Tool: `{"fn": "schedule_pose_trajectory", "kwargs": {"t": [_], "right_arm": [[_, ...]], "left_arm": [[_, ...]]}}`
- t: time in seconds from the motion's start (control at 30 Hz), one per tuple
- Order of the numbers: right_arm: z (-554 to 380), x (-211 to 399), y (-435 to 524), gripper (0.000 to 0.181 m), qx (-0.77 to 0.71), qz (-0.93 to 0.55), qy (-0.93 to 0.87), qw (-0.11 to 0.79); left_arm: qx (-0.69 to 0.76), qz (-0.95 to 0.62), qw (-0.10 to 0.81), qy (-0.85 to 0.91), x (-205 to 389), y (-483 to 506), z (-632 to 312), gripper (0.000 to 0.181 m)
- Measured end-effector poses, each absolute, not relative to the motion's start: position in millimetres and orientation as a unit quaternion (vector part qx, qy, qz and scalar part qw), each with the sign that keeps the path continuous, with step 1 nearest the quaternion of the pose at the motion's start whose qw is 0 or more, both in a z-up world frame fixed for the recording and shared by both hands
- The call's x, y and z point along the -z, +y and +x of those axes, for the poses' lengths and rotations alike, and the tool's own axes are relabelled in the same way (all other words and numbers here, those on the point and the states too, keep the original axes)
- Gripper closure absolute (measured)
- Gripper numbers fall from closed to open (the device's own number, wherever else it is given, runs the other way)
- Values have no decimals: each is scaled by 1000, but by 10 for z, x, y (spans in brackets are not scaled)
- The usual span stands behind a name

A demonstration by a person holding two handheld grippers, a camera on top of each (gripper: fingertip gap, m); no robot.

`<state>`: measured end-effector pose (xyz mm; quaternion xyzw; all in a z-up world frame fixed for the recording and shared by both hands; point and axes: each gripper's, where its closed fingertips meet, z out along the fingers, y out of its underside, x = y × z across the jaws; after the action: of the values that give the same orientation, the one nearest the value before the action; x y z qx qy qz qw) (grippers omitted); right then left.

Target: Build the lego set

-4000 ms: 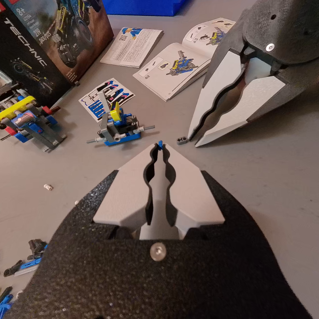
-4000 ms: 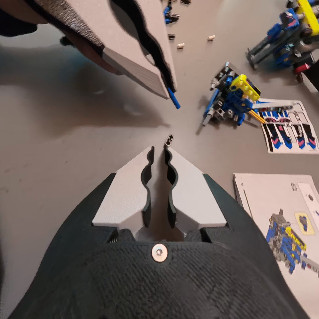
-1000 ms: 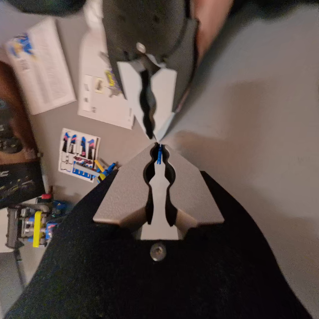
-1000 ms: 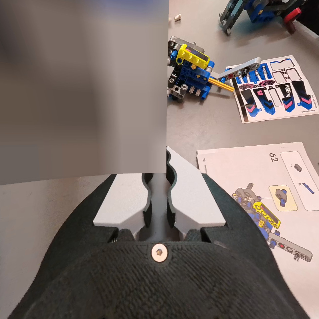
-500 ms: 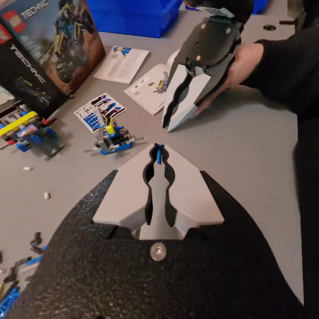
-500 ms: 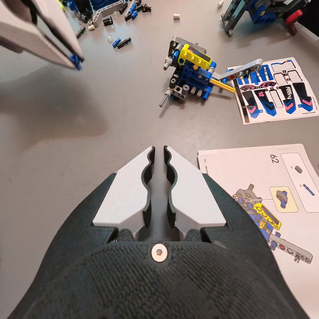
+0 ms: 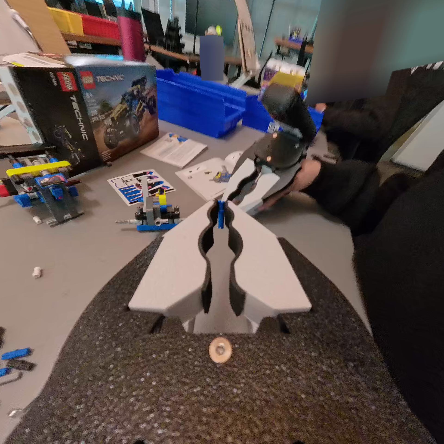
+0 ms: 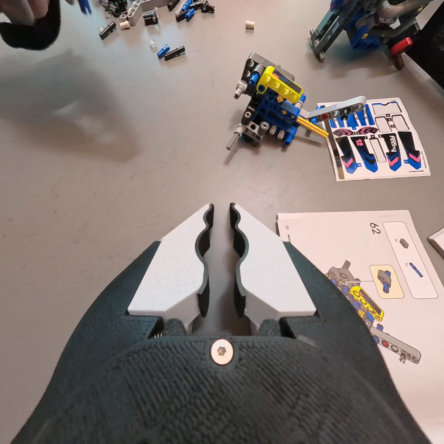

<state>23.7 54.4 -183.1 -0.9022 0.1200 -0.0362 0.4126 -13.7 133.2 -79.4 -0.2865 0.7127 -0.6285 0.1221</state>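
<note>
My left gripper [image 7: 220,208] is shut on a small blue pin [image 7: 220,215] that stands upright between its tips, held above the grey table. My right gripper [image 8: 221,207] has its jaws a narrow gap apart with nothing between them, low over the table beside the open instruction booklet [image 8: 360,259]. In the left wrist view the right gripper [image 7: 240,201] sits just beyond the pin, held by a hand. The small blue, yellow and grey sub-assembly [image 8: 271,108] lies ahead of it; it also shows in the left wrist view [image 7: 156,213].
A larger part-built vehicle [image 7: 40,185] stands left by the set's box [image 7: 91,105]. A sticker sheet [image 8: 377,141] lies right of the sub-assembly. Loose pins and beams [image 8: 168,12] lie scattered at the far side. Blue bins [image 7: 199,103] stand at the back. Some 15 cm of space lies between my two pairs of fingers.
My left gripper has lifted and tilted up with the blue pin, drawing away from the right gripper. The right gripper has stayed over the table with its jaws slightly apart.
</note>
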Motion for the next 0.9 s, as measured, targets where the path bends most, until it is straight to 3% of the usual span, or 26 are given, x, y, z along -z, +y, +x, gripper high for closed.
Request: {"fn": "schedule_pose_trajectory", "kwargs": {"t": [0.17, 0.3, 0.53, 0.67, 0.9], "right_arm": [[121, 1810, 678, 164, 29, -903, 96, 419], [-8, 1494, 1122, 163, 32, -873, 64, 483], [794, 670, 2442, 159, 121, -825, 70, 548], [1456, 1092, 3257, 153, 75, -876, 113, 463], [1809, 1708, 3785, 149, 40, -906, 163, 389]], "left_arm": [[674, -340, 114, 646, 637, 1584, -64, 180], [708, -348, 115, 604, 506, 1780, -50, 180], [770, -286, 243, 516, 120, 2703, -17, 180], [777, -258, 296, 492, 98, 2971, -108, 180], [784, -266, 287, 482, 114, 3115, -180, 180]]}}
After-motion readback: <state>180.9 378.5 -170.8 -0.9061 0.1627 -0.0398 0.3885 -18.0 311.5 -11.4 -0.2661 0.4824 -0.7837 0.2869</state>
